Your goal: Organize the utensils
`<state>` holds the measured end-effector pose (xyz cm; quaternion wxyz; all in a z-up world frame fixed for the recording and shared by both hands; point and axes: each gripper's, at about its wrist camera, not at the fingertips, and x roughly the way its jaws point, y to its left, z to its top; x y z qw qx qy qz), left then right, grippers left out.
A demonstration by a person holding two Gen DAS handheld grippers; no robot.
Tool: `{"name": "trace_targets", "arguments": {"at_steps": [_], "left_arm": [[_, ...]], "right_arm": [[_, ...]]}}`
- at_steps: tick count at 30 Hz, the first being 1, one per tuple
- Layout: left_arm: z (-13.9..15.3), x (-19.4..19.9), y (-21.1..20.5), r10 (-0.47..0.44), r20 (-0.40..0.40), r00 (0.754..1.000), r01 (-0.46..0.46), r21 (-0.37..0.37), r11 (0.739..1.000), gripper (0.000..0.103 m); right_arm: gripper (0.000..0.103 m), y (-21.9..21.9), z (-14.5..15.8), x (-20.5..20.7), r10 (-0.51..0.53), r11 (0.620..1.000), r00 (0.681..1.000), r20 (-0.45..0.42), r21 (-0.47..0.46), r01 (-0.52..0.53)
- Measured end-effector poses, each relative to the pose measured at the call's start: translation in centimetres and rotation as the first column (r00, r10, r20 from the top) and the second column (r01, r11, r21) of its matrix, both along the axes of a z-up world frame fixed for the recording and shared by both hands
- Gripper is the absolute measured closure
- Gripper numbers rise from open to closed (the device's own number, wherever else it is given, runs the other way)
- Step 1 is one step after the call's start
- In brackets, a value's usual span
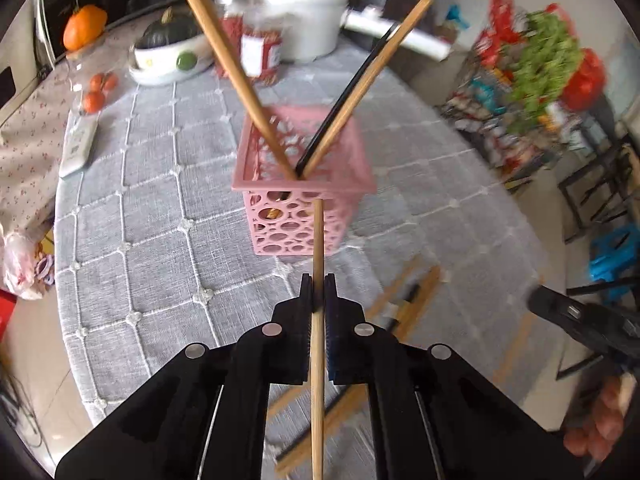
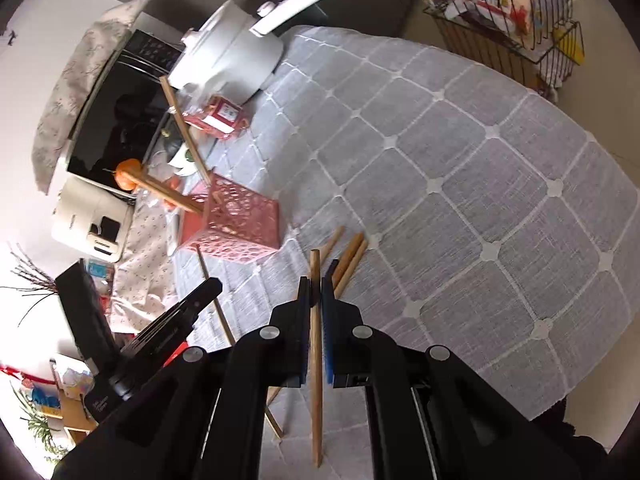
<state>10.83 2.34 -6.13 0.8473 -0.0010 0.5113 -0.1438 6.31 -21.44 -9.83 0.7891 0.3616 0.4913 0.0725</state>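
grey quilted cloth covers the desk (image 2: 460, 152), kitchen clutter behind. left tongs (image 1: 319, 284) pinch a wooden chopstick (image 1: 318, 240), its far tip at the near rim of the pink basket (image 1: 280, 228). right tongs (image 2: 315, 286) pinch another wooden chopstick (image 2: 316, 380), raised off the cloth. basket already holds 2 wooden sticks (image 1: 236, 76) + a black one (image 1: 344, 96), leaning apart. more loose chopsticks (image 2: 350, 258) lie on the cloth just beyond the right tongs. white pot (image 2: 228, 60) w/ long handle at the far edge, orange fruit (image 1: 84, 26) off to the side.
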Motion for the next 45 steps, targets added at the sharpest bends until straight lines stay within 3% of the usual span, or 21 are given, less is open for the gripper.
{"name": "trace_targets", "arguments": {"at_steps": [3, 12, 18, 26, 31, 37, 38, 39, 41, 45], "left_arm": [[2.7, -2.8, 1.0, -0.025, 0.054, 0.998, 0.029, -0.069, 0.997, 0.098], [10.1, -6.6, 2.1, 0.008, 0.259, 0.966, 0.03, -0.145, 0.989, 0.098], [14.8, -5.7, 2.8, 0.108, 0.366, 0.924, -0.022, -0.232, 0.973, 0.098], [19.8, -2.9, 3.3, 0.182, 0.466, 0.866, -0.074, -0.24, 0.968, 0.098], [19.7, 0.0, 3.7, 0.225, 0.47, 0.854, -0.138, -0.212, 0.967, 0.098], [16.6, 3.3, 4.2, 0.255, 0.384, 0.887, -0.19, -0.2, 0.961, 0.097], [16.1, 3.8, 4.2, 0.25, 0.364, 0.897, -0.194, -0.184, 0.964, 0.093], [15.4, 4.2, 4.4, 0.258, 0.337, 0.906, -0.206, -0.181, 0.962, 0.082], [15.0, 3.7, 5.3, 0.29, 0.319, 0.902, -0.228, -0.217, 0.949, 0.075], [14.9, 1.5, 8.1, 0.365, 0.319, 0.875, -0.278, -0.285, 0.917, 0.073]], "right_arm": [[0.097, -0.2, 0.8, -0.5, 0.011, 1.0, 1.0, 0.021, 0.022, -0.012], [0.097, 0.3, 6.3, -2.9, 0.043, 0.999, 0.981, 0.191, -0.029, -0.038], [0.097, -1.1, 11.4, -2.8, -0.017, 0.999, 0.951, 0.307, -0.03, 0.027], [0.097, -2.4, 17.7, -1.0, -0.045, 0.997, 0.91, 0.413, -0.035, 0.065], [0.097, -2.3, 19.3, 0.2, -0.049, 0.995, 0.898, 0.437, -0.053, 0.08], [0.097, -1.3, 19.1, 2.7, -0.039, 0.995, 0.911, 0.411, -0.067, 0.073], [0.097, -1.1, 19.0, 3.0, -0.039, 0.995, 0.913, 0.407, -0.069, 0.073], [0.097, -0.9, 18.9, 3.5, -0.041, 0.995, 0.915, 0.401, -0.071, 0.075], [0.097, -0.4, 18.6, 4.3, -0.04, 0.994, 0.919, 0.391, -0.08, 0.077], [0.097, 0.9, 18.4, 5.7, -0.025, 0.989, 0.927, 0.374, -0.125, 0.077]]}}
